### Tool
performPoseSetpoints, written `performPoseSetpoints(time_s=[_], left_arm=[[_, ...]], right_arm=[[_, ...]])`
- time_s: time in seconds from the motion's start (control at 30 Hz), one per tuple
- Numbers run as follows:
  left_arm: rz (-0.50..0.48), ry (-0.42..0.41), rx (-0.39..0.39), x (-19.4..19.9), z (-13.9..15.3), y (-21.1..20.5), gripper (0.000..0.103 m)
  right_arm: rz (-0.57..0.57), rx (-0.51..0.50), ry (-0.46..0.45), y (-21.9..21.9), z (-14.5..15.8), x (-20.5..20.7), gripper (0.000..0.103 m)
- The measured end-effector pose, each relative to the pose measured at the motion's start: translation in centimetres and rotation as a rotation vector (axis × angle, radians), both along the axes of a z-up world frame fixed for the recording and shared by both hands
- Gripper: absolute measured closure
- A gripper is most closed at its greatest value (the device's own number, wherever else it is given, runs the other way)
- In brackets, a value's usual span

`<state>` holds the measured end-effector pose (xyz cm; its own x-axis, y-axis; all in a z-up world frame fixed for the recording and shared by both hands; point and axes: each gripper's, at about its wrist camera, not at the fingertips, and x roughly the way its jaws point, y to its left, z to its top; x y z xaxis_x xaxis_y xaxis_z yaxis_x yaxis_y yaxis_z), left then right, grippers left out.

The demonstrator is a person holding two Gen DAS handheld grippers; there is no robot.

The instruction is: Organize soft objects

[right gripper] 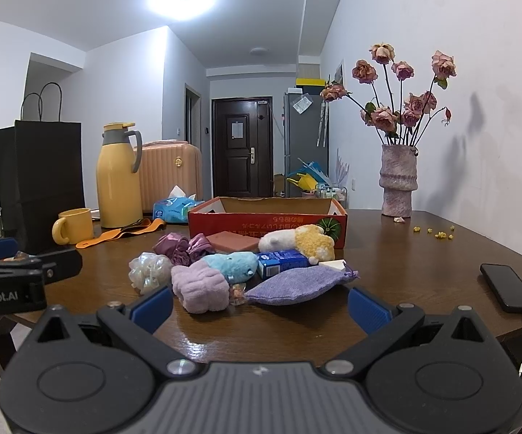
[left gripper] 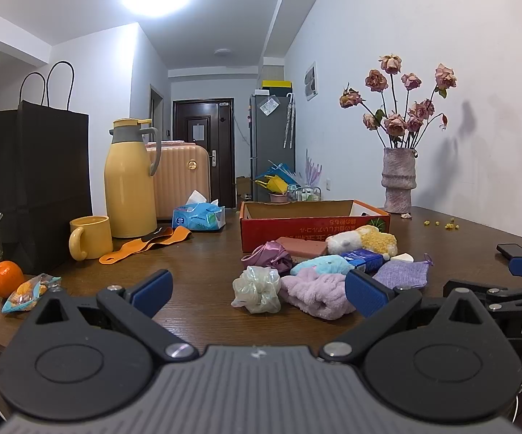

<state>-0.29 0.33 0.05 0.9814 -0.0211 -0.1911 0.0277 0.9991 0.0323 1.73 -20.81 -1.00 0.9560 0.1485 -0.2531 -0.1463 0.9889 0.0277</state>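
On the dark brown wooden table (right gripper: 405,264) lay a lilac woven pouch (right gripper: 293,285), a pale purple fluffy cloth (right gripper: 199,285), a turquoise plush (right gripper: 230,262), a yellow-and-white plush (right gripper: 297,240) and a pearly white scrunchie (right gripper: 148,271). The box (right gripper: 261,222) was red outside and tan inside. Towards the left edge stood a yellow mug (right gripper: 74,226) and a yellow jug (right gripper: 118,181) with a grey collar.

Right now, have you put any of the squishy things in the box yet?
Not yet. The red box looks empty from here. Both hand-held grippers, left and right, are open and hold nothing. Still left: the lilac towel, purple pouch, blue plush, yellow plush and the rest of the pile.
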Motion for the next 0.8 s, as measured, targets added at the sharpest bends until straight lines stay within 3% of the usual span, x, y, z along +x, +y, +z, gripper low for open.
performPoseSetpoints(time_s=[0.8], left_arm=[[0.010,0.010,-0.004,0.49,-0.19,0.17,0.000]], right_arm=[[-0.002,-0.001,0.003,0.02,-0.08,0.11,0.000]])
